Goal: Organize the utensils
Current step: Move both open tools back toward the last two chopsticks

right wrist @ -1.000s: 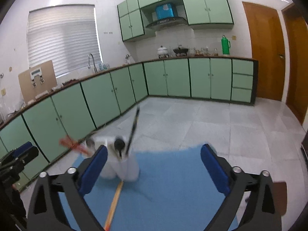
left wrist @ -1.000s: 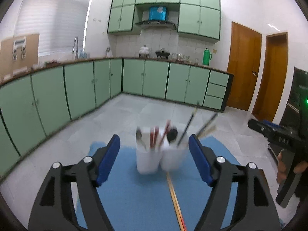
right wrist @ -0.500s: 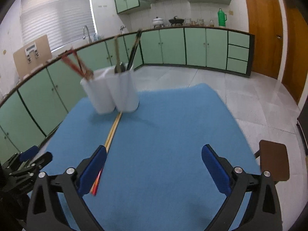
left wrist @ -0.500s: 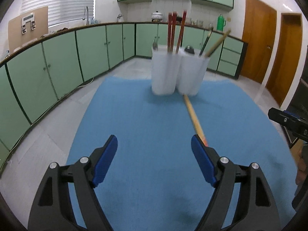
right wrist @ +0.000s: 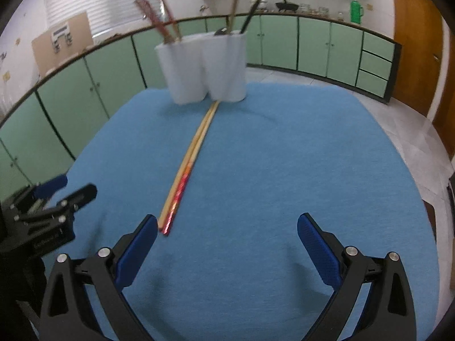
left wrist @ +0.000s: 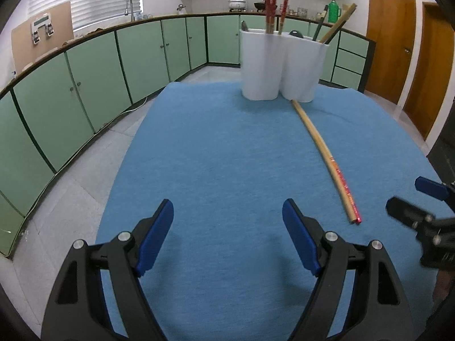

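Both lowered; chopsticks (right wrist: 186, 167) just beside right gripper (right wrist: 227, 238).

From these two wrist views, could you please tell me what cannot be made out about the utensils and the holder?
- Lower ends of the red chopsticks in the left wrist view: hidden inside the white holder.
- Their tops: cut off by the upper edge.
- Holder contents in the right wrist view: motion-blurred.
- Printing on the loose chopsticks: too small.

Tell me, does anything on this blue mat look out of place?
Yes. A pair of chopsticks lies flat on the blue mat, running from the base of the white utensil holder toward the camera, while the other utensils stand upright inside the holder. Nothing looks spilled or damaged.
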The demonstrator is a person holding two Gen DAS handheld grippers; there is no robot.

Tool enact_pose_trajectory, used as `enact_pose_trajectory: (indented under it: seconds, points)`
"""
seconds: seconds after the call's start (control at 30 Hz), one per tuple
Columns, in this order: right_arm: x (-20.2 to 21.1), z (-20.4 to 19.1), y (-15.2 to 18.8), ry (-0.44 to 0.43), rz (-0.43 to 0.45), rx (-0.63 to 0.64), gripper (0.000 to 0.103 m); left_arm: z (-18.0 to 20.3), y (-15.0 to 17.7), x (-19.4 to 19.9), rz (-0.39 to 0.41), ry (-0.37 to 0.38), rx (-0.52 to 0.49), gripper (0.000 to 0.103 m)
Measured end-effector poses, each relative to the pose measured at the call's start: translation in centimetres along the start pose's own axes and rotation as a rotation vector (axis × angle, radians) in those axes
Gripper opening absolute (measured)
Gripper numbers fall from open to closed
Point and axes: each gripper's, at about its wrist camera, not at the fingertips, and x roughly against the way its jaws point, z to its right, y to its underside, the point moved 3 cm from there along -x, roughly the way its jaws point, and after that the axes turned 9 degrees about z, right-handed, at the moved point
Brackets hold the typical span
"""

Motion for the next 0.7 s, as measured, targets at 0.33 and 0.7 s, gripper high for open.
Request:
enact_pose_trajectory:
  seconds: [0.33,0.7]
  points:
    - [-2.2,-2.5,1.1,0.042,-0.083,0.092,0.096,-0.2,-0.2,-0.1,-0.005,-0.002,0.002,0.078]
    - [-2.0,-0.7,1.2,0.087,-0.098,0.063,0.095,0.2,0.0,-0.3,-0.019,-0.001,-0.005,0.08]
